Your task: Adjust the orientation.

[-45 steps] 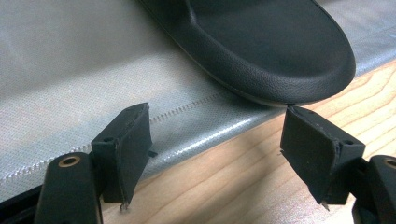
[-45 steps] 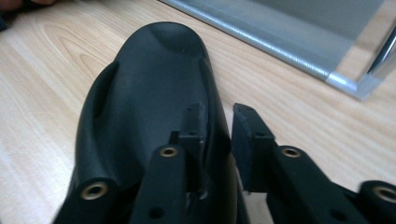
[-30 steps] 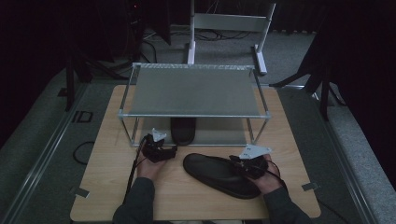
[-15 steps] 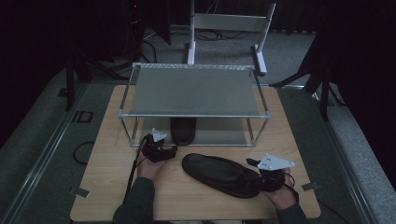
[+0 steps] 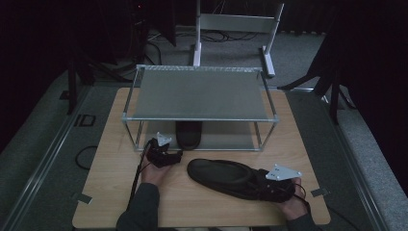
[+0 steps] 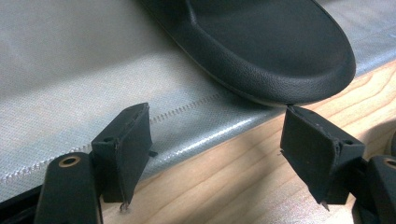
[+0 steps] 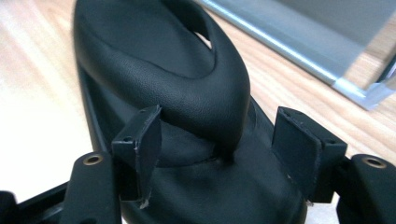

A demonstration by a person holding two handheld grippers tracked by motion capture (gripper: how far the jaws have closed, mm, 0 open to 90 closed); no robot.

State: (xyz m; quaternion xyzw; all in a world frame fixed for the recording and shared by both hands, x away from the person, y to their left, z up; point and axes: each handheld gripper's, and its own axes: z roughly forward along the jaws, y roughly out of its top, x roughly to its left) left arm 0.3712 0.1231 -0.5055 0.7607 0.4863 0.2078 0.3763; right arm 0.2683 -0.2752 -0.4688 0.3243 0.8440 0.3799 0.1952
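Note:
A black slipper [image 5: 226, 175] lies flat on the wooden table, in front of the rack. My right gripper [image 5: 260, 186] is at its right end. Its jaws have just been opening and now stand wide, one on each side of the slipper's strap [image 7: 159, 60], without pressing on it. A second black slipper [image 5: 188, 134] lies on the rack's lower shelf [image 6: 93, 70]. My left gripper [image 5: 176, 155] hovers open at that shelf's front edge, just short of this slipper's rounded end [image 6: 261, 42], with nothing between its fingers.
A two-level metal rack [image 5: 202, 94] stands at the middle of the table, its top shelf bare. A white frame [image 5: 235, 24] stands on the floor behind. The table's edge [image 5: 192, 225] runs close under my forearms.
My right gripper has let go of the slipper on the table, opened, and drawn back to the right and nearer the table's front edge. The left gripper and both slippers have stayed put.

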